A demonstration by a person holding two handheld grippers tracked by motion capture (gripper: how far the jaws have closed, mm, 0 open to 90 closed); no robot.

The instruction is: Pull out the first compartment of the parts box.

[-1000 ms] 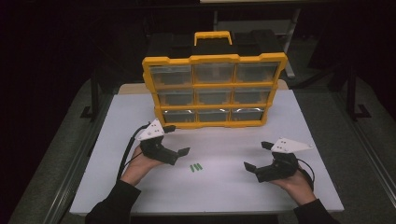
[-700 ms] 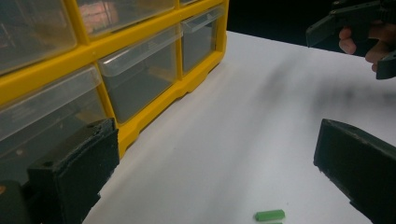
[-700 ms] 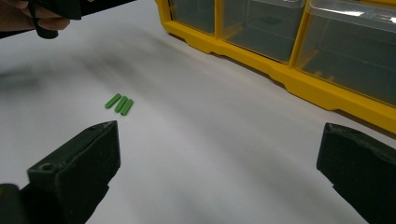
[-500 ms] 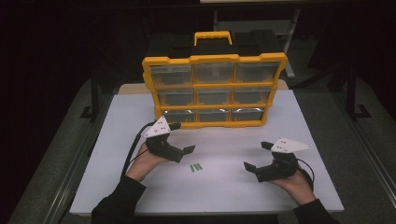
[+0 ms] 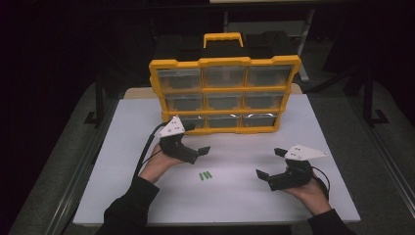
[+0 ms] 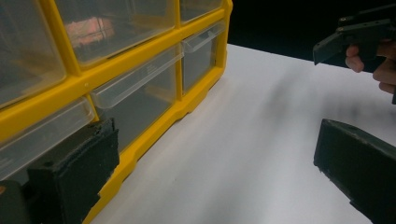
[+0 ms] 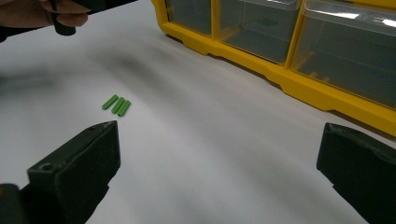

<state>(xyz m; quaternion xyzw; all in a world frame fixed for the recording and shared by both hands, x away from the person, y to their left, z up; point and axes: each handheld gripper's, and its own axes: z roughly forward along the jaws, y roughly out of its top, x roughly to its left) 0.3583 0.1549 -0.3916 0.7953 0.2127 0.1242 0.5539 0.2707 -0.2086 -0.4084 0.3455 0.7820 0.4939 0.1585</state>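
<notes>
Where the white rectangular tabletop [image 5: 122, 161] meets its far edge, a yellow plastic organiser cabinet with nine clear drawers in three rows [image 5: 225, 95] stands upright, its yellow carry handle [image 5: 223, 39] on top and its drawer fronts facing the person. Left gripper [image 5: 195, 149], black with a grey three-cornered plate, is held just in front of the cabinet's lower left corner, jaws wide apart and empty, cable trailing toward the sleeve. Right gripper [image 5: 268, 164], same build, is held well apart from it over the right front of the table, jaws likewise spread with nothing between them. Three small green plastic sticks [image 5: 205, 175] lie flat on the bare table between the two grippers, nearer the left one, touching side by side; nothing stands between them and either gripper. Left gripper view: clear bottom-row drawers with lip handles [image 6: 140, 86] close at hand, one jaw overlapping the yellow frame, the other hand and gripper [image 6: 359, 39] far off. Right gripper view: the green sticks [image 7: 116, 105] ahead of the left-hand jaw, their long axes parallel, running diagonally toward the cabinet's base [image 7: 299, 84]; drawer contents cannot be made out.
</notes>
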